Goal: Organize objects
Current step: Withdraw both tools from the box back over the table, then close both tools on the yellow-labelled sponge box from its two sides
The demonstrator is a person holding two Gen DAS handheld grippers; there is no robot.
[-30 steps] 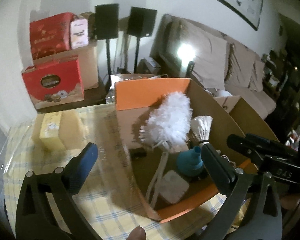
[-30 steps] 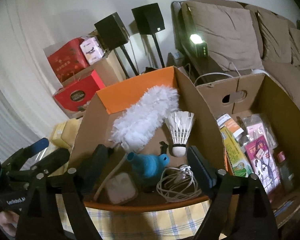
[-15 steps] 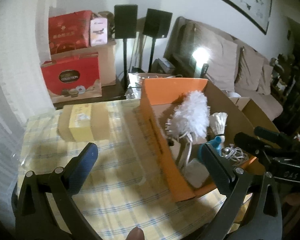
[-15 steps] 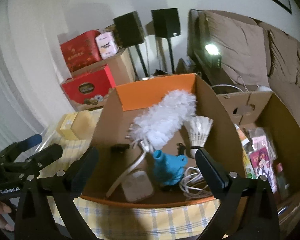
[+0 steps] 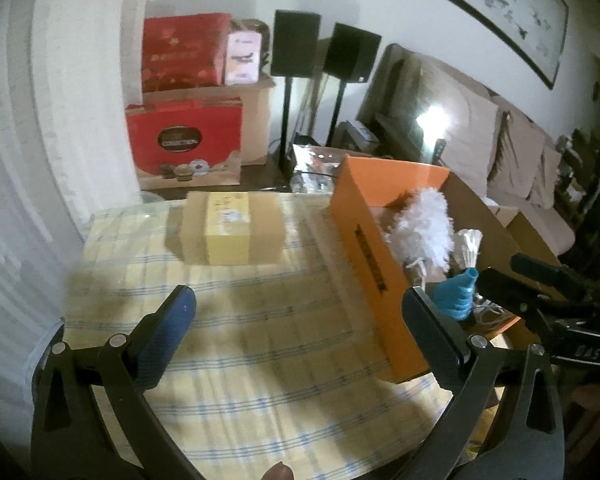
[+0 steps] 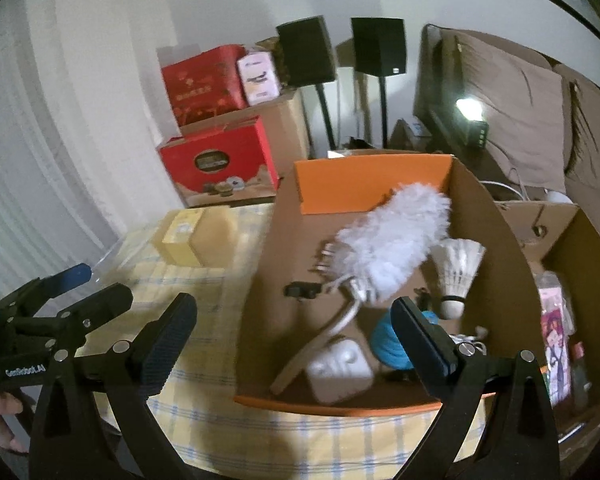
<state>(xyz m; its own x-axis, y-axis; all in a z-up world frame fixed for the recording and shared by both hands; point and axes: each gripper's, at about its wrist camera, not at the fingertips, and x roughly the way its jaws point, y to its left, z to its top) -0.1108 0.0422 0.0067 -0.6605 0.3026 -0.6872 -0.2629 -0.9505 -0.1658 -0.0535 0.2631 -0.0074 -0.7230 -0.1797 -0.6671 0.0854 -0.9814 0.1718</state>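
1. Your left gripper (image 5: 298, 334) has its jaws spread wide over the tabletop (image 5: 260, 344), holding nothing.
2. Your right gripper (image 6: 294, 342) is spread too, empty.
3. The orange box (image 6: 372, 184) sits partly between the right jaws.

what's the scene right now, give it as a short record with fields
surface: table with yellow checked cloth
open box: orange box on the table
in box: white duster, shuttlecock, blue funnel, white cable, white case
outside box: small yellow box, on the cloth apart from the orange box
left gripper: open, empty, over bare cloth
right gripper: open, empty, in front of the orange box
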